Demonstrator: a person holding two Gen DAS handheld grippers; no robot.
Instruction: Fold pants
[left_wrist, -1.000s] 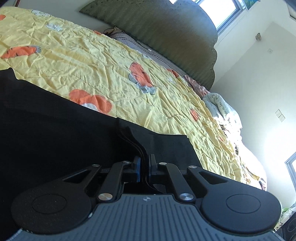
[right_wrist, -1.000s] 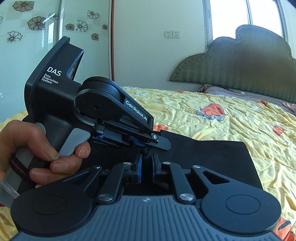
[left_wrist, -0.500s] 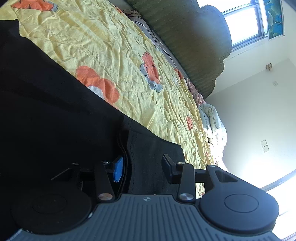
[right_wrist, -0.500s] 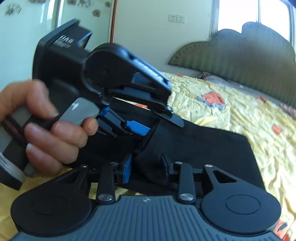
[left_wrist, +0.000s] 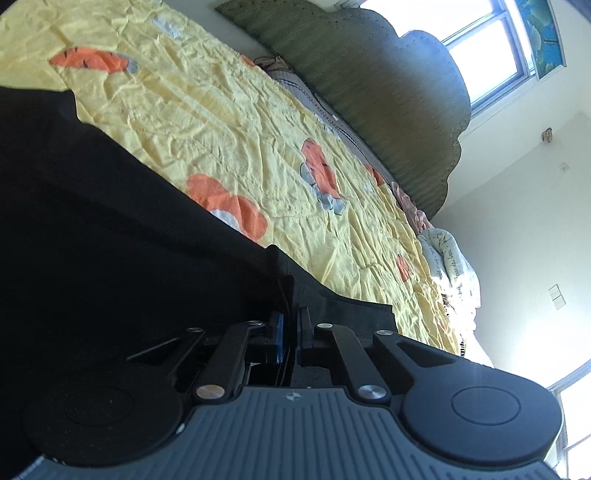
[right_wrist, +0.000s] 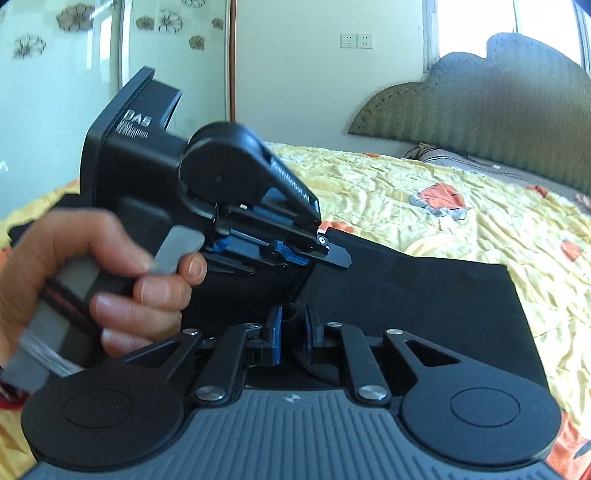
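I have the black pants (right_wrist: 424, 295) spread across the yellow flowered bedspread (right_wrist: 461, 221), the nearest edge bunched up towards me and the rest lying flat and dark towards the padded green headboard (right_wrist: 498, 122). What has just changed is the grip at both hands: half a second ago both claws stood apart around the cloth, and now both have come together on it again, so I read that as a quick re-grasp to get a better bite on the hem before I lift it. The left claw (left_wrist: 290, 332) is now fully closed, its blue pads pinching a ridge of black fabric that rises straight out from between them; it has also rolled a little, so the bed sits more level in its view than it did a moment ago. The right claw (right_wrist: 293, 334) is closing, and a raised pucker of the same cloth sits between its pads with the pads pressed against it. In the right wrist view I see the left claw's body just beyond my own fingers, with the person's hand (right_wrist: 92, 280) squeezing its trigger, so the two grips sit close together on the same near edge. With both corners pinched, I judge the pants ready to be carried over into a fold.
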